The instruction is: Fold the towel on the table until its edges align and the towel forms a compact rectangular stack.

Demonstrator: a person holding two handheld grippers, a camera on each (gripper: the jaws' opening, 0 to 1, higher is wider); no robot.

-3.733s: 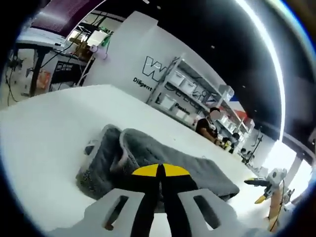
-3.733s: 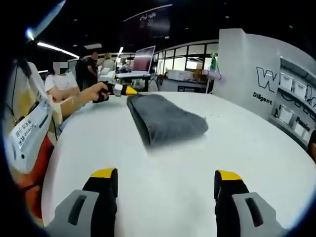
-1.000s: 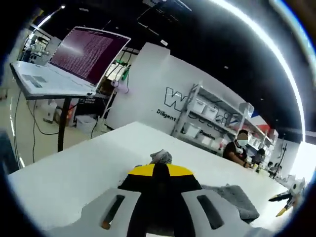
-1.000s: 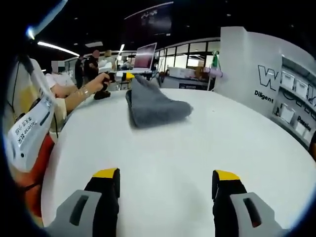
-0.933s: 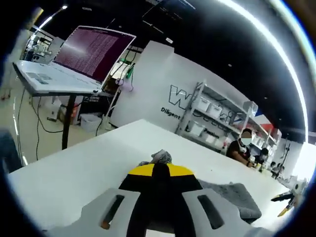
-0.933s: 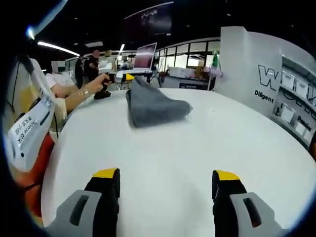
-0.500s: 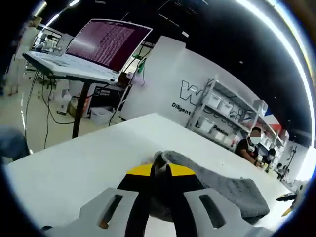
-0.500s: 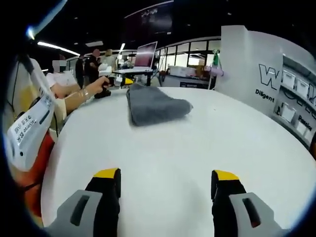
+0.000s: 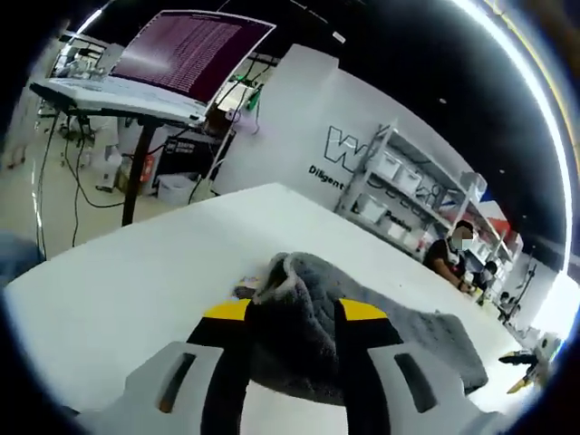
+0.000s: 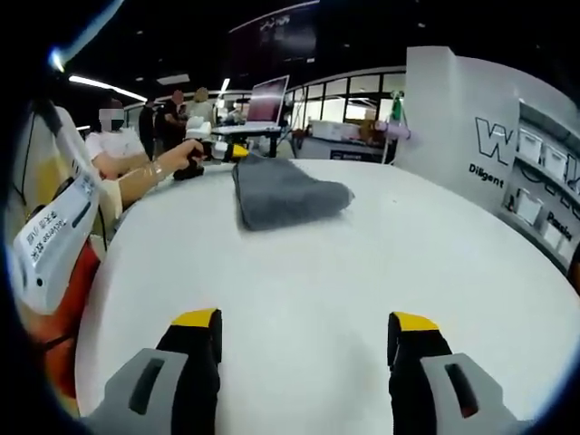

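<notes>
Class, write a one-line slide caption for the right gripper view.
Open right gripper waits over the white table, far from the folded grey towel.

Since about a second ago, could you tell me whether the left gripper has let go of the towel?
Yes. The left gripper has opened; the towel edge it held raised has dropped flat onto the table.

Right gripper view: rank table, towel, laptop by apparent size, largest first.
1. table, the white top spans most of the view.
2. towel, a folded grey bundle lying on it.
3. laptop, looks smallest, but it stands far behind the table, so that is partly distance.
</notes>
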